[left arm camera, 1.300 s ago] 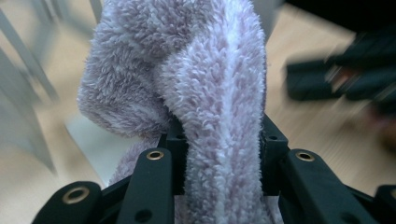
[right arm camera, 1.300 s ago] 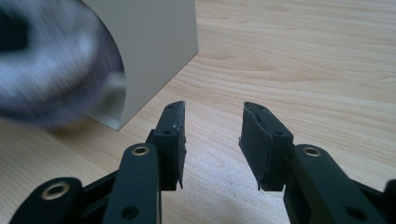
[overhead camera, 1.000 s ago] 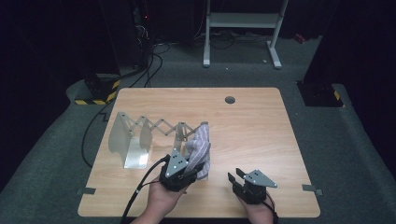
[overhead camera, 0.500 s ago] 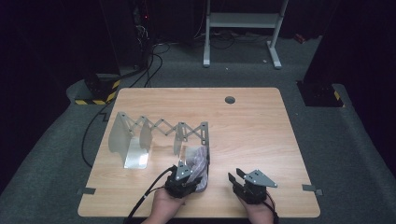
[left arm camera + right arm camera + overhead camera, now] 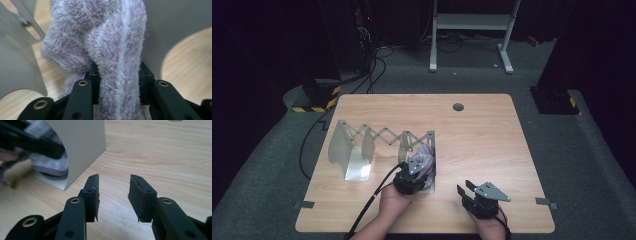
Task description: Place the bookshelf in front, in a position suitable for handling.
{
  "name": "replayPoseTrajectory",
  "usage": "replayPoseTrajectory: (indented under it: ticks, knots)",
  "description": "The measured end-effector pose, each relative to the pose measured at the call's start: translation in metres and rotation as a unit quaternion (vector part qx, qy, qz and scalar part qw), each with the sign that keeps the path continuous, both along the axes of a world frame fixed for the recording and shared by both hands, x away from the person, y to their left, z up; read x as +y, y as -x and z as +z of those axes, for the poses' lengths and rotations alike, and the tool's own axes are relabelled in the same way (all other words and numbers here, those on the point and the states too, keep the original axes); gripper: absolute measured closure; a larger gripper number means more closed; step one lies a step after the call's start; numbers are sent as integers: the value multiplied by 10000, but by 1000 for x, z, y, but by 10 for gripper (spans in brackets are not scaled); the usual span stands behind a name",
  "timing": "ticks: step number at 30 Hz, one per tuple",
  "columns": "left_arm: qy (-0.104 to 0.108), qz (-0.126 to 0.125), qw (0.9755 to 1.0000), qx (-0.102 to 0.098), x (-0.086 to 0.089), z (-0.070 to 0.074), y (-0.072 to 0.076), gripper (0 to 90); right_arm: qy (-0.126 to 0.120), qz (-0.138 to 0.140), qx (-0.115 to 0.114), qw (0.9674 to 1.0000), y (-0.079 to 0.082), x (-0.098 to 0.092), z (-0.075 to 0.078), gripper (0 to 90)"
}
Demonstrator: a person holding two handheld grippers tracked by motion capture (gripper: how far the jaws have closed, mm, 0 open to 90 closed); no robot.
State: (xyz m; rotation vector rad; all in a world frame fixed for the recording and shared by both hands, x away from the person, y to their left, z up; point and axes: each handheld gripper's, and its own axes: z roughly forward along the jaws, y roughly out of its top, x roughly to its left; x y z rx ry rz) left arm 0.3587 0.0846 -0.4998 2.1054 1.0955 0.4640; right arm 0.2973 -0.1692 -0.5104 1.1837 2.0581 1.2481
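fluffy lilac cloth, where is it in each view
High view: the fluffy lilac cloth sits low centre, inside the right end of the grey rack, above the left claw.
Left gripper view: it runs up the middle, pinched between the jaws.
Right gripper view: upper left, behind the rack's panel.
Shared landmark: the grey rack.

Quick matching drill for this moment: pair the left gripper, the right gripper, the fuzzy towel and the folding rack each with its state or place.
Things:
1. left gripper
2. right gripper
3. fuzzy towel
4. folding rack

States or places:
A. pale purple, hanging between the rack's right-hand plates
B. jaws apart, nothing between them, over bare table
C. grey metal, stretched out on the table's left half
D. jaws clamped on soft cloth

Pairs: 1-D, 2-B, 3-A, 4-C
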Motion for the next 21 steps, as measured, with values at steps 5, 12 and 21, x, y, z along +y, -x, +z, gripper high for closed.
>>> replayPoseTrajectory:
  ticks: [5,12,21]
  knots:
    - [155,26,9999,-53,-3,14,-4,656,7,18,9,10000,0,0,0,601]
    - [568,-20,9966,-600,-2,73,-2,657,28,57,-19,10000,1,2,0,601]
    - [500,-85,9930,-1065,-2,101,0,661,33,79,27,10000,1,4,-2,601]
